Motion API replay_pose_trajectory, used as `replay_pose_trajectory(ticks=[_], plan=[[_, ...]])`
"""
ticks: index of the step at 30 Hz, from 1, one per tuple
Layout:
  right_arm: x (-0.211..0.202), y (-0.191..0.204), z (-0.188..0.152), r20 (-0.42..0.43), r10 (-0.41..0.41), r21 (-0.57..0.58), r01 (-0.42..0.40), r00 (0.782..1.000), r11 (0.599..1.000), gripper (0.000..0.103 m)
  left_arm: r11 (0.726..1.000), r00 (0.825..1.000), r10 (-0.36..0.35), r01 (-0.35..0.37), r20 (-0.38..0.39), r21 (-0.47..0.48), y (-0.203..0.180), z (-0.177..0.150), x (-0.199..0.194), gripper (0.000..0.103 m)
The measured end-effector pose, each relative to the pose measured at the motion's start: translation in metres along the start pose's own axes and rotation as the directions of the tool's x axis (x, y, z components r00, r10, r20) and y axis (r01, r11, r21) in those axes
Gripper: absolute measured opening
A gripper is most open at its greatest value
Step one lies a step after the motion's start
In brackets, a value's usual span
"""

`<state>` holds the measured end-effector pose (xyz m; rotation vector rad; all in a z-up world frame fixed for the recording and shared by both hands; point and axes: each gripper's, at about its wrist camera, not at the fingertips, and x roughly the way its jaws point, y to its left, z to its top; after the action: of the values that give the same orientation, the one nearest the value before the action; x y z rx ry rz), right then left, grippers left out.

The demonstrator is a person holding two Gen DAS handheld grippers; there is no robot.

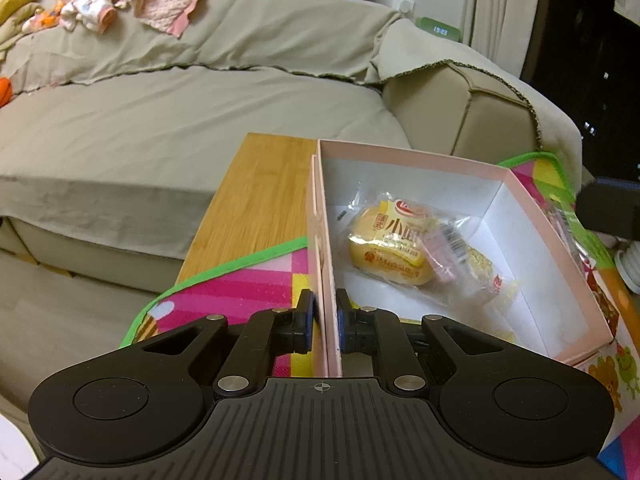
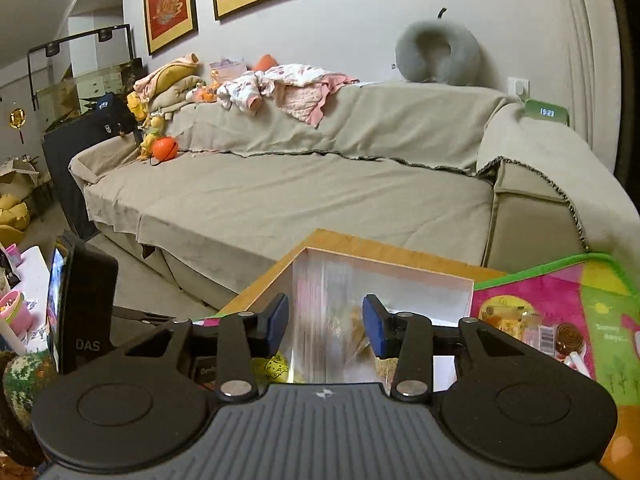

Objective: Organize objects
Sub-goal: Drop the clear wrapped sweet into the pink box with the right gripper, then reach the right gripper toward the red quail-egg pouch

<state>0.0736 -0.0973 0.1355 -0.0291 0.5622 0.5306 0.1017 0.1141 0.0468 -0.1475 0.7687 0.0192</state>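
Observation:
A pink box point(image 1: 532, 200) with a white inside stands on the colourful play mat point(image 1: 248, 284) over a wooden table point(image 1: 260, 184). Inside lie a wrapped yellow bun point(image 1: 384, 248) and a second clear-wrapped snack point(image 1: 476, 264). My left gripper point(image 1: 323, 320) is shut on the box's left wall. My right gripper point(image 2: 326, 324) is open above the box's near corner point(image 2: 316, 300), which looks blurred; a wrapped snack point(image 2: 356, 328) shows between the fingers, and whether they touch it is unclear. Several wrapped sweets point(image 2: 540, 332) lie on the mat to the right.
A beige-covered sofa point(image 2: 300, 200) runs behind the table, with clothes point(image 2: 280, 88), an orange ball point(image 2: 165, 148) and a grey neck pillow point(image 2: 438, 54) on it. A black device point(image 2: 86, 304) stands at left. A green clock point(image 2: 547, 112) sits beyond the sofa arm.

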Motion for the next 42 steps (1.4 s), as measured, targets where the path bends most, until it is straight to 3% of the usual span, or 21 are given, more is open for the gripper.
replay_pose_trajectory(ticks=[8,14,18,22,29,32,42], plan=[[-0.021,-0.034,-0.029,-0.035,-0.115,0.059,0.117,0.993,0.991,0.047,1.0,1.0,-0.007,0.007,0.001,-0.009,0.002,0.0,0.0,0.013],[-0.039,-0.075,-0.066,-0.095,-0.228,0.128,0.239,0.969,0.962,0.052,1.0,1.0,-0.006,0.006,0.002,-0.01,0.002,0.0,0.0,0.013],[-0.045,-0.097,-0.089,-0.144,-0.314,0.137,0.333,0.938,0.933,0.054,1.0,1.0,-0.006,0.006,0.001,-0.011,0.002,0.001,0.0,0.013],[-0.047,-0.112,-0.096,-0.161,-0.353,0.149,0.376,0.922,0.914,0.054,1.0,1.0,-0.001,0.001,0.001,-0.009,0.002,0.001,0.0,0.013],[-0.035,-0.113,-0.101,-0.153,-0.396,0.071,0.41,0.905,0.909,0.074,1.0,1.0,0.0,0.0,0.0,-0.009,0.002,0.0,0.0,0.013],[-0.027,-0.119,-0.105,-0.167,-0.384,0.07,0.399,0.908,0.914,0.085,1.0,1.0,0.0,0.0,0.0,-0.008,0.002,0.0,0.0,0.013],[0.012,-0.168,-0.106,-0.188,-0.312,0.144,0.341,0.931,0.929,0.098,1.0,1.0,0.001,-0.001,0.0,-0.007,0.002,0.0,0.0,0.013]])
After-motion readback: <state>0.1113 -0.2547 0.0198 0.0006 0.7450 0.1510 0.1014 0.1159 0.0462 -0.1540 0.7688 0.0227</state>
